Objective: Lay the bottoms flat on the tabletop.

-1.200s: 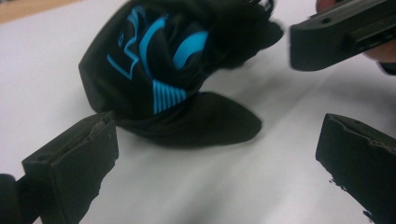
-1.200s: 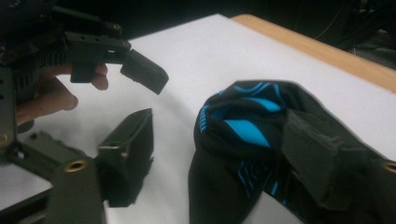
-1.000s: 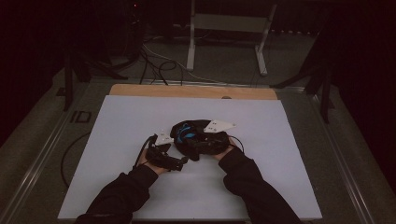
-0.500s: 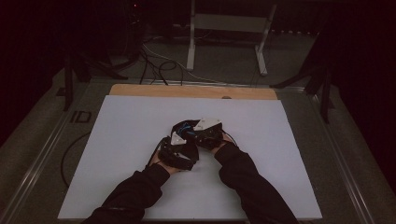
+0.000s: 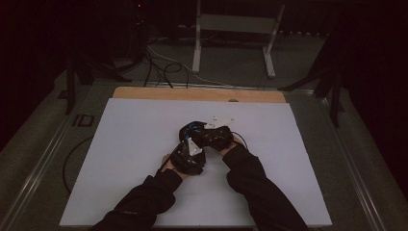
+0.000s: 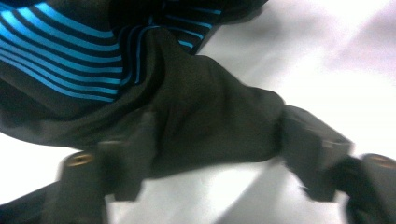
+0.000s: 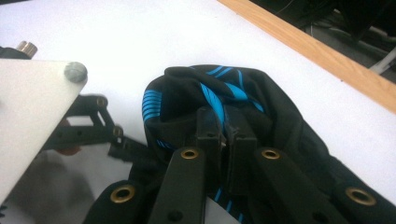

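Note:
A black cloth with blue stripes (image 5: pixel 191 129) lies bunched at the middle of the white board (image 5: pixel 120 144). In the right gripper view my right gripper (image 7: pixel 226 126) is shut on a raised fold of the cloth (image 7: pixel 280 116), pads pressed together on it. It comes in from the right in the high view (image 5: pixel 195 134). My left gripper (image 5: pixel 189 142) meets the cloth from the near side. Its jaws have just been closing, and in the left gripper view (image 6: pixel 215 140) they stand half closed with a black fold of the cloth (image 6: pixel 201 102) between them.
A wooden strip (image 5: pixel 192 94) borders the board's far edge. Beyond it are cables (image 5: pixel 163 67) and a metal stand (image 5: pixel 235 29) on the floor. The left gripper's grey plate (image 7: pixel 32 116) is close beside the right jaws. White board extends on all sides of the hands.
The left hand has moved right and forward to the cloth, beside the right gripper. Both hands now sit close together at the cloth.

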A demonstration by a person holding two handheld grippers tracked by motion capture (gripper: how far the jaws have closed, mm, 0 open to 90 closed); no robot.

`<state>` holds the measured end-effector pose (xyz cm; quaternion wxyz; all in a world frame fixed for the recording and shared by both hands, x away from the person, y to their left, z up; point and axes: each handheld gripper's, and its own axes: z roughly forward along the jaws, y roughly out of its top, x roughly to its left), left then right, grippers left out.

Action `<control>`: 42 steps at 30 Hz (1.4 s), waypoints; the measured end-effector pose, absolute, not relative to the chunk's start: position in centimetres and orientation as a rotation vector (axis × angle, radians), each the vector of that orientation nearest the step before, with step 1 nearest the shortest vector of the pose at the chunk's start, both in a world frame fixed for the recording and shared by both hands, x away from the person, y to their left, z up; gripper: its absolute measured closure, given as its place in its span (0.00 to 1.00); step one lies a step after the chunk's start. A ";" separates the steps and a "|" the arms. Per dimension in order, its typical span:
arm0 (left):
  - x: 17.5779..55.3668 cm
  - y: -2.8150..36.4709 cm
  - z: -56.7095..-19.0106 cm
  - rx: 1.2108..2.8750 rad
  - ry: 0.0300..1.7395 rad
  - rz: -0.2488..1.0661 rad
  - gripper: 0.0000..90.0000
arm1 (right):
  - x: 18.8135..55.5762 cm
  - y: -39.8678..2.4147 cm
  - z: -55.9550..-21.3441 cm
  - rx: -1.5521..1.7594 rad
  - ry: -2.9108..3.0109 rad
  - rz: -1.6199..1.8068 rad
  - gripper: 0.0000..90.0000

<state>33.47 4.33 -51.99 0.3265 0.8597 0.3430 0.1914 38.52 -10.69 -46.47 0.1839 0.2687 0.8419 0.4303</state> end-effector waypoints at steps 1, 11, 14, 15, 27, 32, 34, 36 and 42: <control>33.5 4.5 -51.9 2.252 0.901 0.521 0.55 | 38.5 -10.7 -46.4 0.758 2.374 1.214 0.97; 33.7 7.3 -50.2 2.254 0.891 0.502 0.90 | 37.9 -12.1 -45.9 0.717 2.388 1.218 0.97; 33.5 8.3 -49.7 2.246 0.888 0.499 0.90 | 37.4 -13.0 -46.0 0.724 2.388 1.227 0.97; 33.5 8.7 -49.5 2.254 0.880 0.509 0.90 | 37.2 -13.3 -46.0 0.723 2.396 1.233 0.97; 31.7 12.0 -46.3 2.244 0.797 0.579 0.90 | 33.8 -17.4 -45.4 0.716 2.375 1.236 0.97; 30.0 12.0 -45.0 2.250 0.727 0.526 0.91 | 31.8 -18.2 -45.6 0.675 2.377 1.181 0.97; 29.0 11.5 -44.7 2.254 0.694 0.506 0.91 | 31.3 -18.9 -45.6 0.669 2.371 1.165 0.97; 28.3 11.1 -44.6 2.254 0.662 0.469 0.90 | 31.0 -19.8 -45.6 0.688 2.360 1.184 0.97; 26.1 9.2 -44.6 2.255 0.561 0.383 0.90 | 29.4 -22.5 -45.3 0.761 2.326 1.193 0.97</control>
